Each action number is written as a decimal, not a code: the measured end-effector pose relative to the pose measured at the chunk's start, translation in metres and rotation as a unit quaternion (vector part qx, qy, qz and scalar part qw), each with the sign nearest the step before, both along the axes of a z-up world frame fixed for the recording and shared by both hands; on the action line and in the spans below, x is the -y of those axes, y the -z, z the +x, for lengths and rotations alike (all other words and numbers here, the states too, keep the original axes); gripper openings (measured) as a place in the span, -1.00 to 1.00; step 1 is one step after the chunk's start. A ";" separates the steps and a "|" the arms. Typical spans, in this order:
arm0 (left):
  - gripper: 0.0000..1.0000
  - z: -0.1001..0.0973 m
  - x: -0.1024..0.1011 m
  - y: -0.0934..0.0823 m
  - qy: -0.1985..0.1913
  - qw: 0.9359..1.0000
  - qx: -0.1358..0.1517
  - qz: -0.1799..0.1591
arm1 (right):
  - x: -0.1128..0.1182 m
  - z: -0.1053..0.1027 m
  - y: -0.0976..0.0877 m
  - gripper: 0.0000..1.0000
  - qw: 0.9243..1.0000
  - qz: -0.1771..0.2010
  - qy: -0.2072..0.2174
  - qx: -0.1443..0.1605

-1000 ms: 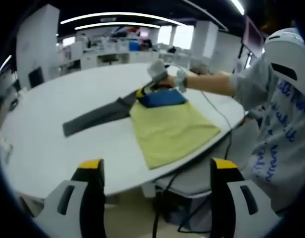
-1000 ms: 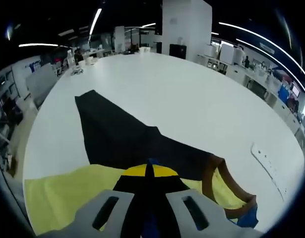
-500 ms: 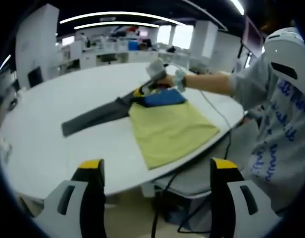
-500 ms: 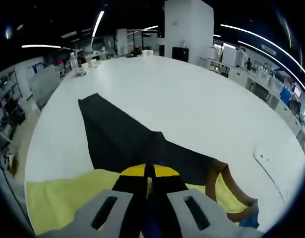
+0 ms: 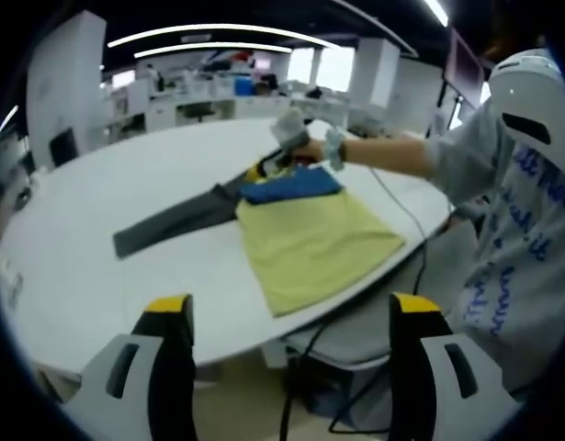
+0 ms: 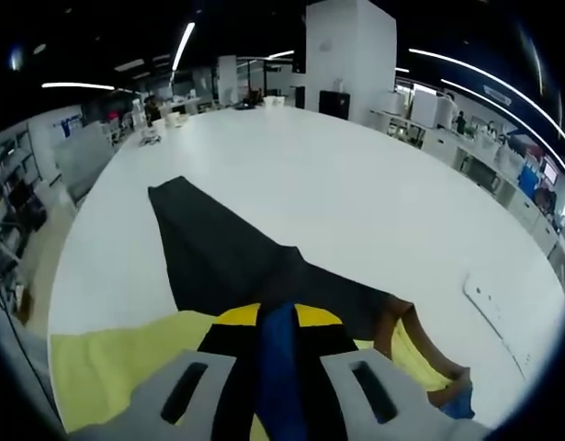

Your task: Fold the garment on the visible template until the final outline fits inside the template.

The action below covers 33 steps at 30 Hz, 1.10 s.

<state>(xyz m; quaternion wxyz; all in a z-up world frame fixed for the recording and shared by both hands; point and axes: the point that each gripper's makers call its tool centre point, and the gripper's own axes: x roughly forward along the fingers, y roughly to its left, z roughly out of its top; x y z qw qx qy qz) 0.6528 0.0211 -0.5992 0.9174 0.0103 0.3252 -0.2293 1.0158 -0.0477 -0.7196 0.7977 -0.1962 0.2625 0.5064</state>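
My right hand-held gripper [image 6: 278, 317] pinches blue garment [image 5: 291, 184] fold at yellow template's [image 5: 314, 243] far edge; left hand-held gripper [image 5: 288, 308] wide open, empty, off bench [image 5: 98, 276].

The right gripper [image 6: 276, 323] has its yellow-tipped jaws closed on a blue fold of the garment [image 6: 276, 367], which runs up between them. Beyond the tips, a black part of the garment [image 6: 218, 253] lies flat on the white table [image 6: 355, 202], tapering away to the upper left. The yellow template [image 6: 117, 363] spreads beneath the jaws, with a brown-edged opening [image 6: 420, 354] to the right.
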 end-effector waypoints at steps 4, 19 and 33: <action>0.68 0.001 0.001 -0.001 0.001 1.000 0.001 0.001 | 0.000 0.004 -0.002 -0.56 1.000 0.003 0.002 0.001; 0.68 0.001 0.002 -0.006 0.007 1.000 0.008 0.007 | 0.012 -0.003 -0.005 -0.11 1.000 0.008 0.009 -0.009; 0.68 0.000 0.006 -0.010 0.009 1.000 0.015 0.006 | 0.030 -0.015 -0.018 0.38 1.000 0.012 0.013 0.003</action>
